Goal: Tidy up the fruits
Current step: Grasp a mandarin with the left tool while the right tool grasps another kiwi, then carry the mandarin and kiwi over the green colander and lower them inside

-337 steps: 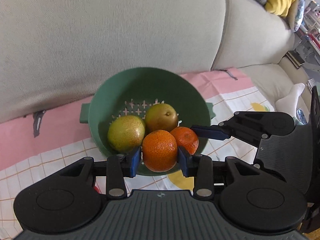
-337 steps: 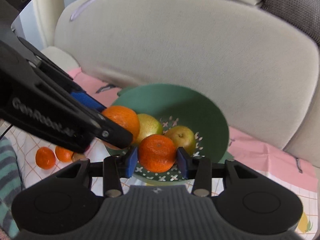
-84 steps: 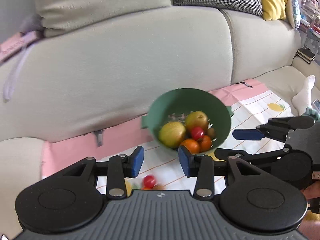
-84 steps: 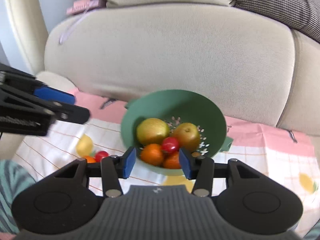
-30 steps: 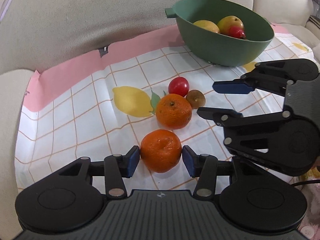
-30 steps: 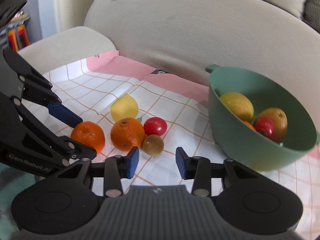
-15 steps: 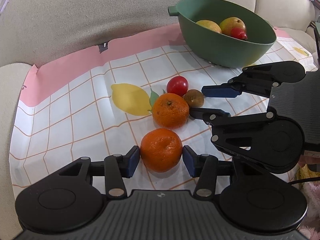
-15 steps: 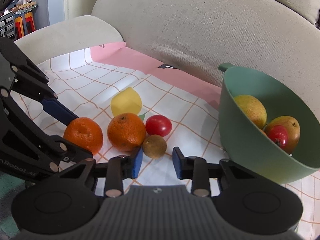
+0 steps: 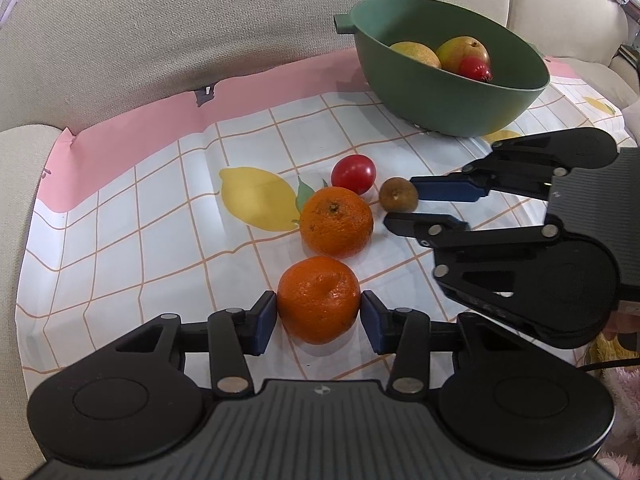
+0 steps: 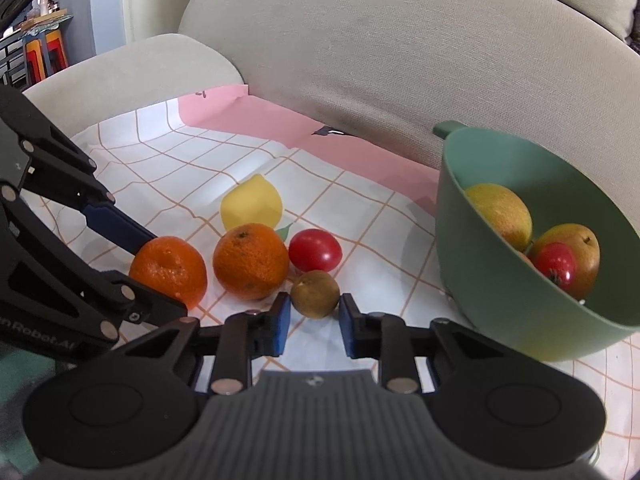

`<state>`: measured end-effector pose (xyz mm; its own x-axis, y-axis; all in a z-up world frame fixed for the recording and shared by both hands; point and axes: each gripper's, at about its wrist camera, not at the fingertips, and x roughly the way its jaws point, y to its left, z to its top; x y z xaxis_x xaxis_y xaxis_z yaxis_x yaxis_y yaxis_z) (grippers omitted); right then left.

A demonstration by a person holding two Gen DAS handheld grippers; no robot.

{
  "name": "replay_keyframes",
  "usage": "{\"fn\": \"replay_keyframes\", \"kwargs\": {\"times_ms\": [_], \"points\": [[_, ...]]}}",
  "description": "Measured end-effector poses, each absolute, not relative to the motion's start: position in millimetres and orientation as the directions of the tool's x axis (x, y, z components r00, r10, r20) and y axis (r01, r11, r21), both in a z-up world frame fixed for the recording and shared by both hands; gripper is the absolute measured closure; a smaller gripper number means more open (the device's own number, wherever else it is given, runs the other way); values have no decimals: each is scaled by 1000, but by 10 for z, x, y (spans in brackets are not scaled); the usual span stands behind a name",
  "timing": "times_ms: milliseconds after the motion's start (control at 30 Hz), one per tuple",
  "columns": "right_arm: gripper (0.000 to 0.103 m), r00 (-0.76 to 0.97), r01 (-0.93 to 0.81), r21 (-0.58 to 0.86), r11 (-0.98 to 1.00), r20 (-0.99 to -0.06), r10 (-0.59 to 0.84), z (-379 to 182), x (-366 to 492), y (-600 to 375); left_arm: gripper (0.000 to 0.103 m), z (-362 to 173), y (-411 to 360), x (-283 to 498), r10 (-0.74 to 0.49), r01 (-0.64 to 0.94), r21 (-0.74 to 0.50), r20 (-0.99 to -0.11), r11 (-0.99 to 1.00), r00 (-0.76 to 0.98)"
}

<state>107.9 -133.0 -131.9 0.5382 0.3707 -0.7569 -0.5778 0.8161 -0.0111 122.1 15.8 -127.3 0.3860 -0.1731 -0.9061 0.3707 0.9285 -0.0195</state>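
The left tool (image 9: 319, 316) is closing its jaws on the near orange (image 9: 319, 299), which is sitting squarely between the two blue pads (image 9: 264, 322), both of which look to be touching or all but touching its sides, with the fruit resting on the checked cloth (image 9: 160, 208) over the sofa seat. The right tool (image 10: 311, 320) is sitting with its jaws drawn in as far as they go around the small brown fruit (image 10: 315, 293), which is lying right at its fingertips; the pads seem to be just meeting its sides, so I judge it gripped, though the contact is hard to confirm. Just beyond the left tool's orange, the second orange (image 9: 336, 222) is lying close ahead, and the red tomato (image 9: 353, 168) is sitting a little further on, beside the brown fruit. What the coming move is turning on is the green bowl (image 9: 420, 92): it is standing well ahead and to the right of the left tool, but near and just to the right of the right tool. The right hand therefore looks nearer for a drop, while the left would be crossing over the loose fruit and past the other tool to reach the rim
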Motion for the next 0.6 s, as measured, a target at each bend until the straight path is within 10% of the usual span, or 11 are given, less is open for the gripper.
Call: {"fn": "replay_keyframes", "kwargs": {"times_ms": [600], "points": [[80, 598, -530, 14, 848, -703, 385, -906, 707, -1608, 54, -976, 176, 938, -165, 340, 1, -872, 940, 461]]}}
